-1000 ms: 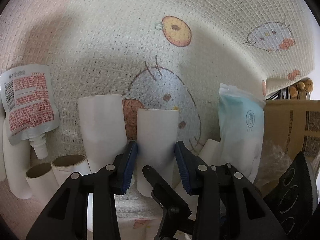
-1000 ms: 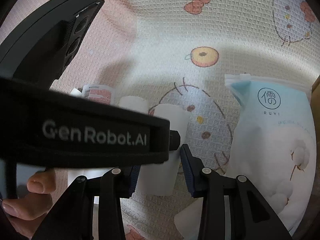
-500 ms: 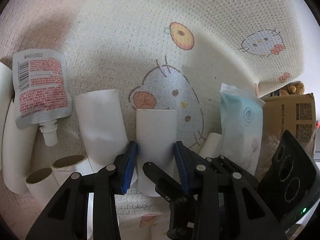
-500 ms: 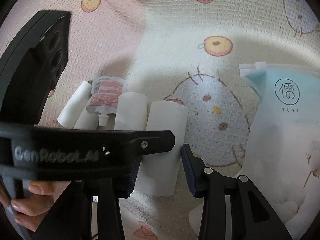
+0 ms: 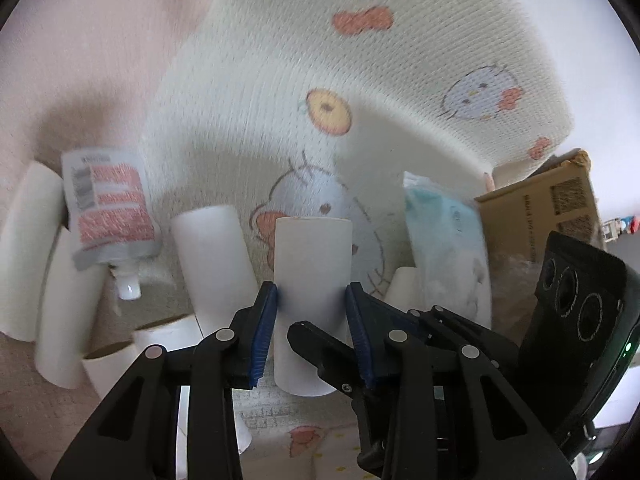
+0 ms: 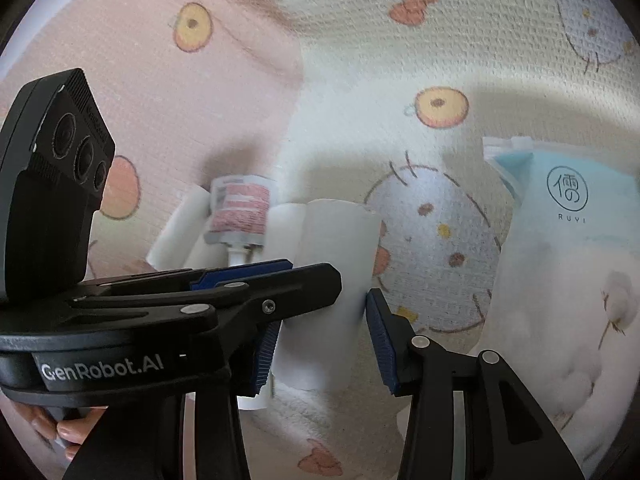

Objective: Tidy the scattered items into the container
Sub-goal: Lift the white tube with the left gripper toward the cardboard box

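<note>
1. Closing on the middle white tube [image 5: 312, 280], the left tongs [image 5: 312, 320] press both pads to it for a lift.
2. Opening, the right tongs [image 6: 320, 344] straddle the same tube, right pad clear.
3. Near right, the cardboard box [image 5: 536, 208] waits.

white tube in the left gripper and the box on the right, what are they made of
White tube: looks like matte paper or thin card, a plain, unglossy rolled wall; similar tubes nearby show brown card insides. Box: brown corrugated cardboard by its look, dull surface with printed black codes.
</note>
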Action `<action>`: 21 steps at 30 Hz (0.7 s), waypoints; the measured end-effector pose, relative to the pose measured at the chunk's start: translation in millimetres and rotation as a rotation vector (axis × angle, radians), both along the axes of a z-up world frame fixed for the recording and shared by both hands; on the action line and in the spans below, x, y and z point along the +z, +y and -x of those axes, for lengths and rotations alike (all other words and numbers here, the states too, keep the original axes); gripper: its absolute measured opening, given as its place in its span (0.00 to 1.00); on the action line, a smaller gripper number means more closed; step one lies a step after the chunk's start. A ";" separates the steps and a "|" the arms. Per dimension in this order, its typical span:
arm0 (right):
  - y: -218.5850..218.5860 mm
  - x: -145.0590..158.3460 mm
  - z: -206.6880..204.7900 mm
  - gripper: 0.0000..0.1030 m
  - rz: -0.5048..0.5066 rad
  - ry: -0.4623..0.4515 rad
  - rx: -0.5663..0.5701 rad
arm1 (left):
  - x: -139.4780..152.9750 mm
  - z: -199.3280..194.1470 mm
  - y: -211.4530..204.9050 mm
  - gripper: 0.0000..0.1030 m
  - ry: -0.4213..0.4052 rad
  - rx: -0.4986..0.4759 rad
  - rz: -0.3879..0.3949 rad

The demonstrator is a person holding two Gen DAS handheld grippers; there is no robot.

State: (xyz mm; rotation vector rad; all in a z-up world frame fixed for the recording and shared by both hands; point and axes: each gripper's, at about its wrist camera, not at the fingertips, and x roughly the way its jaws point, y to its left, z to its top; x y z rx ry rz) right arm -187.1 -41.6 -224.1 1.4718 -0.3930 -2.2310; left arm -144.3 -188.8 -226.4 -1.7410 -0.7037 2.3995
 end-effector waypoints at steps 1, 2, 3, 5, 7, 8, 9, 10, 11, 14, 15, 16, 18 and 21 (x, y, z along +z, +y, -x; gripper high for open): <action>-1.0 5.4 -1.4 0.40 -0.002 0.020 0.004 | 4.9 -0.8 2.0 0.37 0.019 -0.004 0.013; -2.6 8.5 -1.2 0.40 -0.006 0.032 0.009 | 11.3 -5.4 4.8 0.37 0.041 -0.006 0.029; -4.2 13.6 -2.6 0.40 -0.014 0.051 0.018 | 15.2 -7.6 5.4 0.37 0.053 -0.007 0.037; -8.2 17.4 1.2 0.40 -0.024 0.073 0.028 | 25.1 -11.5 6.8 0.37 0.078 -0.004 0.050; -7.6 28.9 -5.0 0.40 -0.029 0.098 0.036 | 32.9 -9.9 10.1 0.37 0.104 -0.001 0.057; -8.3 34.6 -5.7 0.40 -0.032 0.112 0.037 | 38.8 -12.0 9.1 0.37 0.118 0.002 0.061; -9.0 41.2 -7.6 0.40 -0.036 0.131 0.042 | 45.4 -13.8 9.8 0.37 0.137 0.004 0.068; -5.2 47.6 -12.0 0.40 -0.040 0.146 0.048 | 51.2 -15.8 8.0 0.37 0.154 0.004 0.073; -4.6 55.5 -14.6 0.40 -0.045 0.165 0.052 | 59.0 -18.9 7.6 0.37 0.174 0.005 0.081; -10.0 78.1 -17.5 0.40 -0.056 0.224 0.058 | 85.1 -25.1 7.3 0.37 0.239 0.013 0.105; -10.8 84.3 -18.7 0.40 -0.057 0.243 0.059 | 91.8 -25.8 8.8 0.37 0.256 0.014 0.118; -11.3 95.1 -20.9 0.40 -0.058 0.273 0.064 | 99.2 -27.5 10.1 0.37 0.274 0.014 0.130; -14.9 107.0 -23.4 0.40 -0.063 0.313 0.068 | 116.3 -30.8 14.6 0.37 0.312 0.012 0.167; -16.0 127.3 -27.8 0.40 -0.069 0.372 0.088 | 137.8 -36.2 21.0 0.37 0.358 0.008 0.216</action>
